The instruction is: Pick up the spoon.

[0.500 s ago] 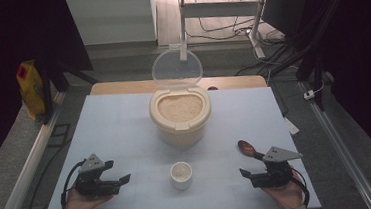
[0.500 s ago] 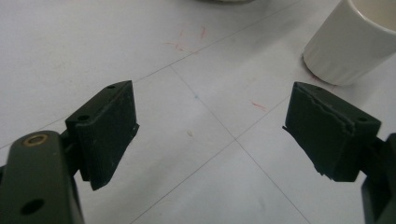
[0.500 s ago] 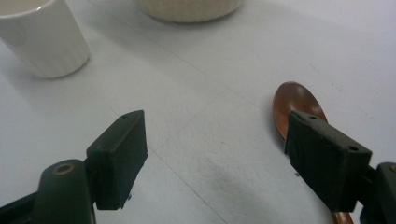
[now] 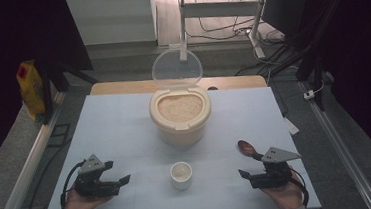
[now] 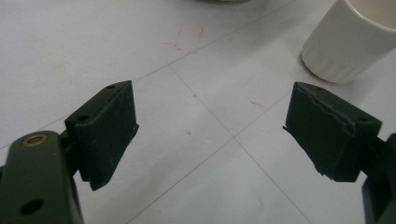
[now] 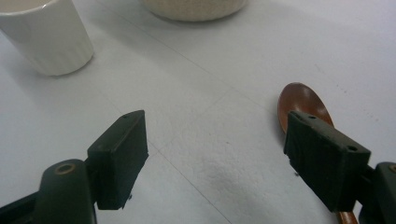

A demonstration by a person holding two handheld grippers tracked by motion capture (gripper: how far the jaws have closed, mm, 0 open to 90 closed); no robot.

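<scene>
Both grippers rested on the pale blue-white table top (image 4: pixel 115 125) at its near edge, and I judged the work had hardly begun. Left gripper (image 4: pixel 124 180), at about seven o'clock from the table's middle, had its black jaws spread wide with bare table between them; I saw the same in the left gripper view (image 5: pixel 210 135). Right gripper (image 4: pixel 243 173), at about five o'clock, also stood wide apart and held nothing, its jaws pointing inward toward the middle.

Just beside the right gripper, at its one o'clock, lay the brown wooden spoon (image 4: pixel 247 148), flat on the table and untouched; in the right gripper view its bowl (image 6: pixel 299 105) peeked out beyond the right-hand jaw, not between the two. Between the two grippers, at six o'clock from the centre, stood the small white ribbed ceramic cup (image 4: pixel 181 175), upright; whether it held anything I could not tell for sure, though its inside looked pale.

Farther off, at twelve o'clock from the cup, sat the round cream plastic tub of rice (image 4: pixel 180 116), its clear hinged lid (image 4: pixel 176 68) already standing open.

So, as I read it: the tub was open, the spoon was not yet picked up, and scooping rice into the cup remained.
</scene>
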